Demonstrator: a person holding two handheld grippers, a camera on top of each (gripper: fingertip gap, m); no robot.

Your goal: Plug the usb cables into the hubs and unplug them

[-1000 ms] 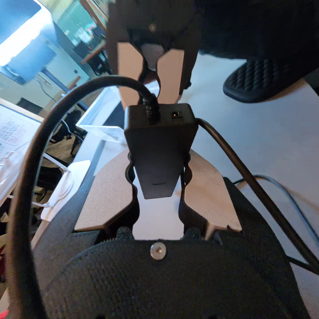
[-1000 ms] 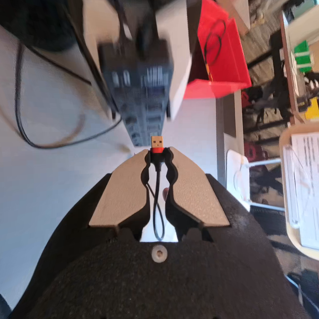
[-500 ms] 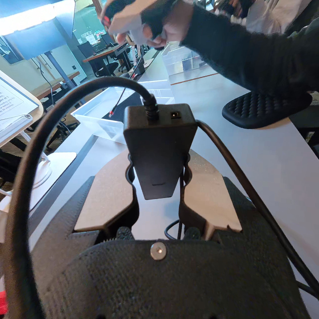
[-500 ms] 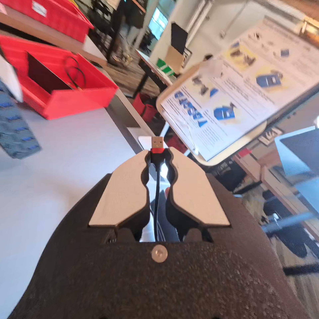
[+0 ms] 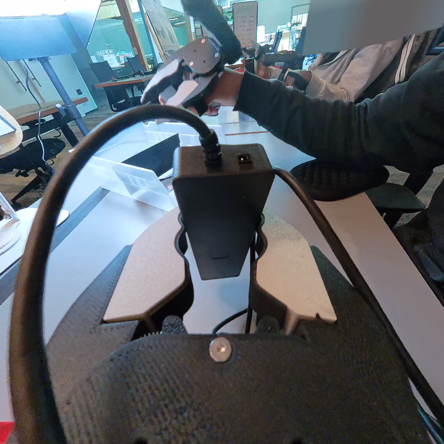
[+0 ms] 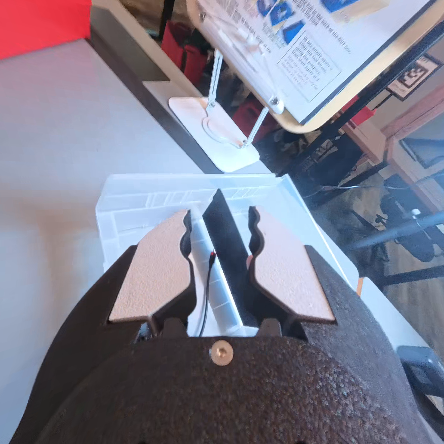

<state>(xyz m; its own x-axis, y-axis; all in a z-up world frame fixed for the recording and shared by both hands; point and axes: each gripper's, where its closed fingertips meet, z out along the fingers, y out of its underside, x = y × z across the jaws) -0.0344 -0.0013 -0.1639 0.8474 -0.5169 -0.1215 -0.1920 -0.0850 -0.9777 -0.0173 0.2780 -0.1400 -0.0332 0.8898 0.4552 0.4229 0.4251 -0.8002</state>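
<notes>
My left gripper (image 5: pixel 221 216) is shut on a black USB hub (image 5: pixel 221 199) and holds it upright above the white table (image 5: pixel 360 252). A thick black cable (image 5: pixel 48 216) leaves the hub's top end and loops to the left. My right gripper (image 6: pixel 219 211) is open and empty above a clear plastic bin (image 6: pixel 144 199) with a black insert. A thin black USB cable with a red plug (image 6: pixel 211 258) lies in the bin, seen between the fingers. The right gripper also shows in the left wrist view (image 5: pixel 168 96), held by a hand beyond the hub.
A document stand with a white base (image 6: pixel 216 129) stands at the table's edge beyond the bin. A red bin (image 6: pixel 36 24) is at the far left. A black chair armrest (image 5: pixel 336 177) and a person's dark sleeve (image 5: pixel 336 120) are to the right of the hub.
My right gripper swung away from the hub to above the clear bin, opened, and let go of the red-plug USB cable. My left gripper kept hold of the hub.
</notes>
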